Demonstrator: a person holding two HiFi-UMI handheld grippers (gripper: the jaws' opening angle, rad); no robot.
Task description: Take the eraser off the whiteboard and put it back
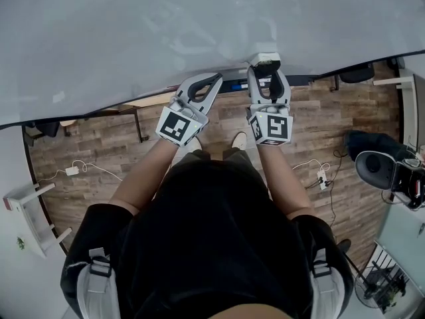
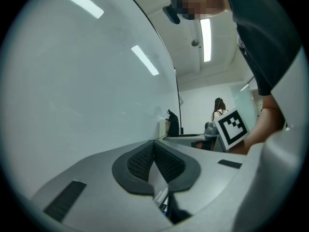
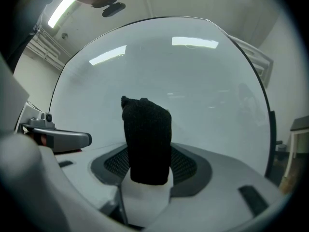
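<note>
Your whiteboard (image 1: 133,38) stands directly ahead of you. Your left gripper (image 1: 214,80) sits just left of your right gripper (image 1: 264,66), both before the board's lower edge. The eraser (image 3: 147,139) sits between the right gripper's jaws, with the board behind it; contact cannot be determined. The floor (image 1: 99,145) lies below, with a cable (image 1: 72,170) to your left and a chair (image 1: 378,168) to your right.

Whiteboard (image 1: 133,38): smooth, high gloss, throws sharp reflections. Eraser (image 3: 146,144): black fuzzy felt face with a coarse nap, on a smooth white plastic body. Left gripper (image 2: 154,145) and right gripper (image 3: 149,165): matt grey moulded plastic shells. Pads (image 2: 140,162): black, rubbery-looking, fine mesh texture. Marker cubes (image 1: 178,126): flat matt black-and-white print. Floor (image 1: 93,145): wood-look planks, low sheen.
</note>
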